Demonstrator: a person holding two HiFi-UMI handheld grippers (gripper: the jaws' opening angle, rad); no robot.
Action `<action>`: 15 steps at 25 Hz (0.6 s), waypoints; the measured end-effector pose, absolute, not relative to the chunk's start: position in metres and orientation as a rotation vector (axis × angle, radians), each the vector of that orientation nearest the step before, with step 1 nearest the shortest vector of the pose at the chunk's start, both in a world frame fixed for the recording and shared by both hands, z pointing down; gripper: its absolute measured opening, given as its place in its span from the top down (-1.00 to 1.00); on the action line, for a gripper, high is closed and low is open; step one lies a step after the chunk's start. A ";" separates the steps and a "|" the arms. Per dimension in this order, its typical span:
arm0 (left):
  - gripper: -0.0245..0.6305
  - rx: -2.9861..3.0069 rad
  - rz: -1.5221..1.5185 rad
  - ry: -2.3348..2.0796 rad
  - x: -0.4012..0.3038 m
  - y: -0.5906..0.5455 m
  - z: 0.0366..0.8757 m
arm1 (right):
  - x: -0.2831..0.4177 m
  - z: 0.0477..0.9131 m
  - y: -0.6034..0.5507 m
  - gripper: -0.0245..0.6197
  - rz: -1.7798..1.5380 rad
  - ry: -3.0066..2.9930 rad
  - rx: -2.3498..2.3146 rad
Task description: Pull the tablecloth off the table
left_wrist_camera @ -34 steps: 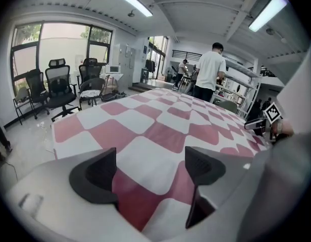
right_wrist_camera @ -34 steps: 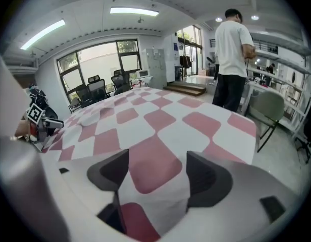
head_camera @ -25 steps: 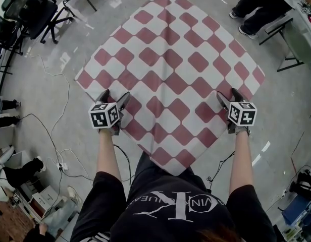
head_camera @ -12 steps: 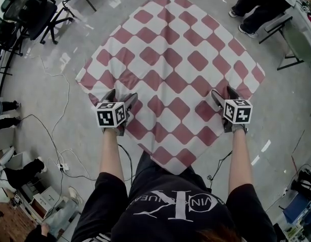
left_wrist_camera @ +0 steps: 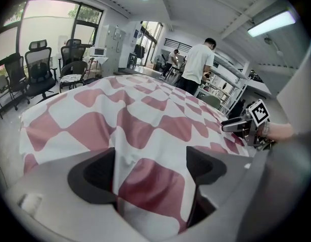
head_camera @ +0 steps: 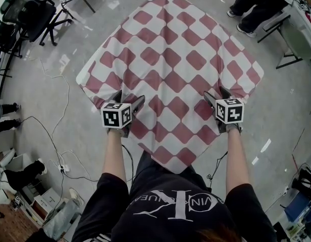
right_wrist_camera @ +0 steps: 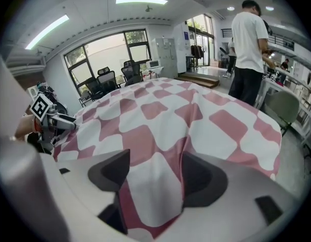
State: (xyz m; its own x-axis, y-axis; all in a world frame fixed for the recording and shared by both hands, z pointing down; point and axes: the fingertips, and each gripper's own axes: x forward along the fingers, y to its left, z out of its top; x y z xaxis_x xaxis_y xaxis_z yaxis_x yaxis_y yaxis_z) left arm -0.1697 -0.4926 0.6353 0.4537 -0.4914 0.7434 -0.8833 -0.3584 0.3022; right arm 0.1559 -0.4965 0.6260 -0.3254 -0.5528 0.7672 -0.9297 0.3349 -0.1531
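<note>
Left fingers: the left gripper (left_wrist_camera: pixel 150 160) is clamped on a raised fold of the tablecloth (head_camera: pixel 170 59), with red-and-white cloth filling the gap between its jaws.
Right fingers: the right gripper (right_wrist_camera: pixel 153 170) grasps a like fold, and creases run up into its jaws. How firmly either pinch bites is hard to judge through the wide lens.
Grip places: each gripper holds the cloth over the table's near side, one toward its near-left edge and one toward its near-right edge. They sit well apart and level with each other.
Tablecloth: it lies spread over the table and covers it wholly, so no bare tabletop shows. Its edges hang past the table all round.
Pointing: seen from the head, the cloth sits as a diamond on the table, with one corner toward the wearer and the opposite corner away.
Long axis: the cloth looks about square, so the near-to-far diagonal serves as its longest line. It runs straight out across the table.
Step in hand: both folds are gripped, and the draw-off looks to be starting.
Next move: probably an even pull by both hands back from the table along that diagonal, kept level so neither fold slips.
Around: office chairs (head_camera: pixel 24 11) stand beyond the table's far-left side, and a standing person (right_wrist_camera: pixel 249 44) is off its far-right side.
</note>
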 end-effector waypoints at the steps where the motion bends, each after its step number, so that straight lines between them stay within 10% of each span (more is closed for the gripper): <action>1: -0.38 2.010 0.719 -1.137 -0.167 -0.490 0.635 | 0.154 0.626 -0.494 -0.08 0.796 -1.992 1.288; 15: -0.38 2.058 0.718 -1.001 -0.113 -0.470 0.634 | 0.129 0.631 -0.480 0.16 0.700 -1.928 1.239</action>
State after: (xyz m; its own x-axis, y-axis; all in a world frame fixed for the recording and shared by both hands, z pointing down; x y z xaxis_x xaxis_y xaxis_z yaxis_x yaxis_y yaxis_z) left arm -0.1135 -0.4696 0.6340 0.5422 -0.4194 0.7281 -0.8242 -0.4342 0.3636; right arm 0.1292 -0.4797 0.6315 -0.2713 -0.5238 0.8075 -0.9199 0.3880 -0.0573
